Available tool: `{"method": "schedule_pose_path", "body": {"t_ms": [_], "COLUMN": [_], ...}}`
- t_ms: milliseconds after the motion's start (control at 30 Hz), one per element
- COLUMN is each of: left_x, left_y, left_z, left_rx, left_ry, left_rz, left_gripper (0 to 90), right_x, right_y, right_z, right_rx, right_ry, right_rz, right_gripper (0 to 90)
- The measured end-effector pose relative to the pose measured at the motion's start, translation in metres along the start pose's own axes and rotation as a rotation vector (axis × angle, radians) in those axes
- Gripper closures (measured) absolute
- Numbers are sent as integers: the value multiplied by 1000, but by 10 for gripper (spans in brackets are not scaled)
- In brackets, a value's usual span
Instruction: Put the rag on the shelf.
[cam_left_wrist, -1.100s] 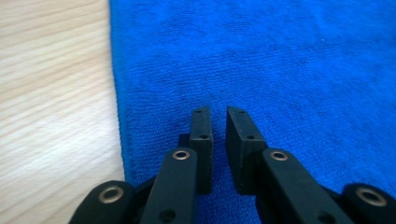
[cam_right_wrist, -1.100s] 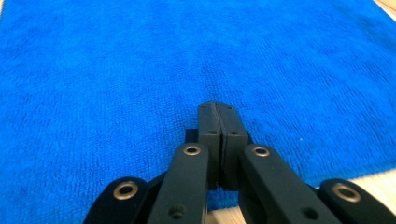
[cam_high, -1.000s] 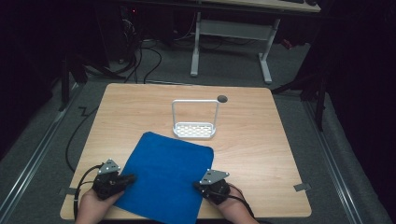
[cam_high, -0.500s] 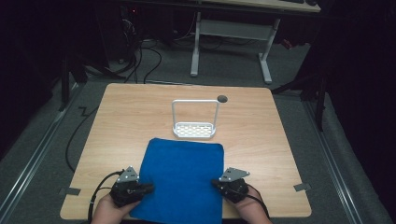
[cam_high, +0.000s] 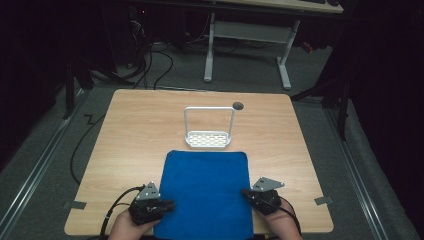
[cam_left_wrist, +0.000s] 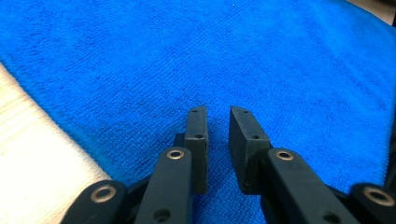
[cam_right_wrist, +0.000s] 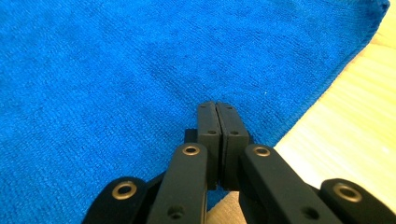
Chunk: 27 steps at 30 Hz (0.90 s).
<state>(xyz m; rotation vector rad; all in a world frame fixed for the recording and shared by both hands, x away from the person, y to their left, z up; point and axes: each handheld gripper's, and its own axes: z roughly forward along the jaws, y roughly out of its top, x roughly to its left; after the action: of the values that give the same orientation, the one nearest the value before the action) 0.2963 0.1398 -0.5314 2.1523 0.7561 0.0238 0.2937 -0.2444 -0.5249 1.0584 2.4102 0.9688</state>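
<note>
Now your left hand-held gripper (cam_high: 167, 204) sits at the near left edge of the blue towel (cam_high: 206, 192), its jaws parted by a narrow gap with nothing between them. Your right hand-held gripper (cam_high: 246, 192) is at the towel's right edge, jaws pressed fully together over the cloth's border; whether they pinch any fabric I cannot tell. The towel lies flat on the table (cam_high: 135, 135), just before the white wire rack (cam_high: 208, 139).

Bare table (cam_high: 135, 135) either side of blue cloth (cam_high: 206, 185); white rack (cam_high: 208, 129) just beyond its far edge.
</note>
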Motion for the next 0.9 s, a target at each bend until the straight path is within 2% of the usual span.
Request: {"method": "schedule_pose_path", "body": {"t_ms": [100, 167, 267, 333, 400, 500, 533, 567, 600, 633, 700, 733, 800, 833, 900], "left_x": [-3, -4, -5, -3, 2, 6, 10, 10, 13, 13, 17, 19, 26, 26, 33], "left_y": [0, 1, 1, 1, 0, 0, -1, -1, -2, -2, -3, -3, -3, -3, 0], "left_z": [2, 3, 4, 2, -3, -6, -10, -10, -12, -12, -15, -16, -19, -19, -21], "left_rx": [0, -1, -4, -8, -37, -60, -88, -88, -105, -105, -131, -151, -187, -187, -204], "left_ry": [-22, -35, -39, -26, 5, 23, 48, 48, 71, 71, 108, 132, 173, 173, 213], "left_rz": [7, 12, 16, 12, -13, -36, -59, -59, -67, -67, -87, -99, -135, -135, -153], "left_gripper": [766, 751, 718, 703, 678, 653, 642, 639, 634, 628, 602, 530, 497, 483, 464], "right_x": [-1, -3, -7, -8, -6, -6, -6, -6, -6, -7, -7, -8, -11, -11, -15], "right_y": [0, -1, -3, -3, -3, -2, -1, -1, 1, 2, 3, 4, 5, 5, 3], "right_z": [-1, -3, -4, -5, -5, -6, -7, -7, -8, -8, -6, -3, 2, 2, 7], "right_rx": [8, 18, 14, 15, 22, 21, 2, 2, -51, -61, -65, -66, -49, -49, -27], "right_ry": [-25, -37, -38, -40, -54, -55, -54, -54, -40, -41, -51, -63, -68, -68, -67], "right_rz": [-20, -5, 9, 14, 0, -5, 3, 3, 25, 30, 33, 31, 41, 41, 47], "right_gripper": [895, 894, 894, 894, 894, 878, 870, 870, 840, 833, 828, 813, 802, 802, 799]}}
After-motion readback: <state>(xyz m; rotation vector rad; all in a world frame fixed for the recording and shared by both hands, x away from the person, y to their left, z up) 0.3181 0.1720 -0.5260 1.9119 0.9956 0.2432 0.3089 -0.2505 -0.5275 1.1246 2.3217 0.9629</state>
